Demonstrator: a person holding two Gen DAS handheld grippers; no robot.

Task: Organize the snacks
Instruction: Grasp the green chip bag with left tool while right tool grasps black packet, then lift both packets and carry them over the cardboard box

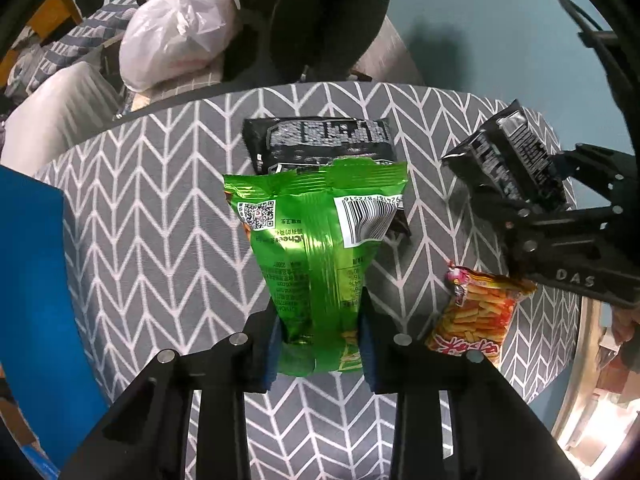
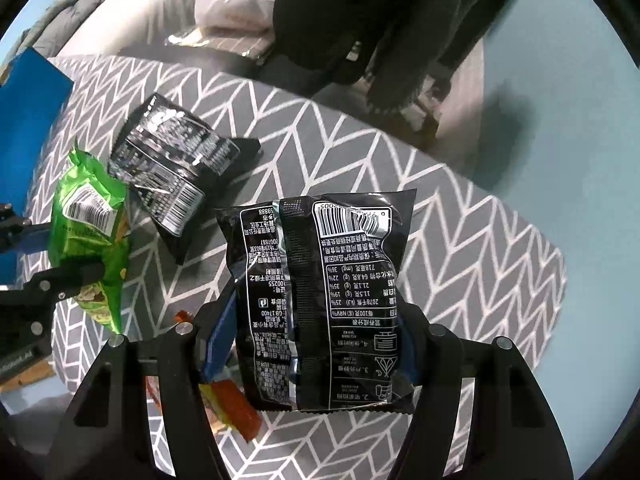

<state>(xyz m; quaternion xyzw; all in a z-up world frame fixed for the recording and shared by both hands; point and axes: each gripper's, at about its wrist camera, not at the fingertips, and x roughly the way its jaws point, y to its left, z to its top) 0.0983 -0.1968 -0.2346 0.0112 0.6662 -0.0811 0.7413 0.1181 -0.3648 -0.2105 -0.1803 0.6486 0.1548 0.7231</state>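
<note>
My left gripper (image 1: pixel 320 332) is shut on a green snack bag (image 1: pixel 316 240) and holds it above the grey chevron tablecloth (image 1: pixel 152 216); the bag also shows in the right wrist view (image 2: pixel 88 216). My right gripper (image 2: pixel 316 344) is shut on a black snack bag (image 2: pixel 320 292), which shows at the right of the left wrist view (image 1: pixel 508 156). A second black bag (image 1: pixel 320 140) lies on the cloth behind the green one, also in the right wrist view (image 2: pixel 172 160). An orange-red snack bag (image 1: pixel 476 312) lies on the cloth below my right gripper, partly hidden in the right wrist view (image 2: pixel 232 404).
A blue box (image 1: pixel 36 304) stands at the table's left edge and also shows in the right wrist view (image 2: pixel 28 92). A white plastic bag (image 1: pixel 176 32) and bedding lie beyond the far edge. A person in dark clothes (image 2: pixel 380 12) stands behind the table. The blue-green floor (image 2: pixel 560 120) lies to the right.
</note>
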